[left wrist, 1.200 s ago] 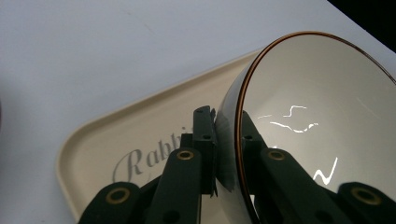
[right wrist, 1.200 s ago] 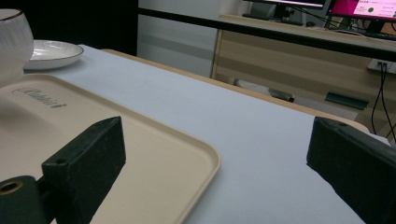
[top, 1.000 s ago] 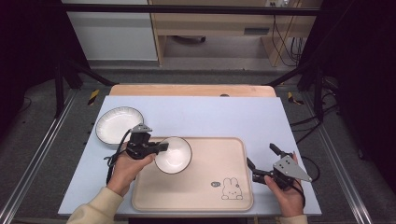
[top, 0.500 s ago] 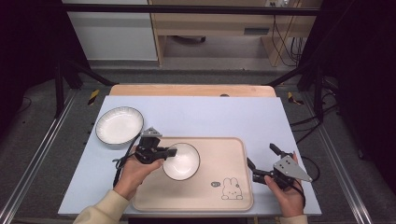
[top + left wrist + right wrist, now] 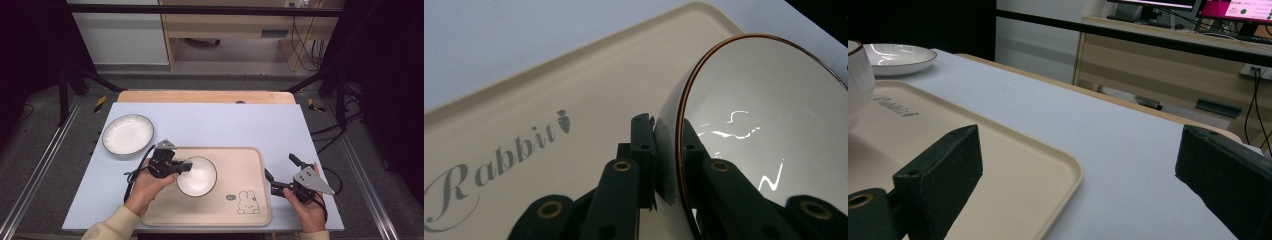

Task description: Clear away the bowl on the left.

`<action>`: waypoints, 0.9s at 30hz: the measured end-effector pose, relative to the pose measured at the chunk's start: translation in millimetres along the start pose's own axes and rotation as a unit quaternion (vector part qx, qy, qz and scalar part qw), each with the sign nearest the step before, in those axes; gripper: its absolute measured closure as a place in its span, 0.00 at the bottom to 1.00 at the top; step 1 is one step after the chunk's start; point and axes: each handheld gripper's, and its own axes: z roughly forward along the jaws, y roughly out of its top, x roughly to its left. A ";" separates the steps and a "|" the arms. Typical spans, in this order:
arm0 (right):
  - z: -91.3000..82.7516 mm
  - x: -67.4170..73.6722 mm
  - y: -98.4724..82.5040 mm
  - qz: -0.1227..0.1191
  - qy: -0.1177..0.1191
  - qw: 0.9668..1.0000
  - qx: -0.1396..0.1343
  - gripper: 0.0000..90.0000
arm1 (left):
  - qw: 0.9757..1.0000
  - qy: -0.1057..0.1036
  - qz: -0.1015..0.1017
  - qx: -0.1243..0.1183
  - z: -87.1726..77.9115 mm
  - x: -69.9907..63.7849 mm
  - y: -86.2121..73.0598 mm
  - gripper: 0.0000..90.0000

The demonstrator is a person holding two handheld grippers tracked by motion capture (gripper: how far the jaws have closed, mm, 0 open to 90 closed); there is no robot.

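Observation:
A white bowl (image 5: 197, 175) with a thin brown rim is over the left half of the beige tray (image 5: 230, 160). My left gripper (image 5: 186, 167) is shut on the bowl's left rim, one jaw inside and one outside; in the left gripper view the bowl (image 5: 764, 130) is tilted between the jaws of the left gripper (image 5: 668, 142). The tray (image 5: 524, 105) carries the word "Rabbit". My right gripper (image 5: 281, 172) is open beside the tray's right edge, nothing between its jaws. The right gripper (image 5: 1078, 165) looks across the tray (image 5: 1013, 165) toward the bowl (image 5: 858, 75).
A white plate (image 5: 128, 134) lies on the pale blue table top (image 5: 225, 120) at the left, also visible as the plate (image 5: 898, 56) far off. A rabbit drawing (image 5: 248, 202) marks the tray's near right corner. A wooden strip (image 5: 200, 96) runs along the table's far edge.
My left gripper has carried the bowl rightward and a little toward the near side, farther onto the tray. The right gripper has stayed in place.

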 end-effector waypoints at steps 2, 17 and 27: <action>0.1 0.2 0.0 -0.001 0.000 1.000 0.001 0.06 | 1.000 -0.002 0.003 0.006 2.2 -1.1 -0.5 0.92; -0.1 0.1 0.1 0.001 0.000 1.000 0.000 0.06 | 1.000 -0.012 -0.004 0.025 7.6 0.4 -4.1 0.92; -0.5 -0.4 0.3 0.003 -0.001 1.000 -0.001 0.06 | 0.999 -0.014 -0.004 0.039 14.1 1.8 -4.9 0.92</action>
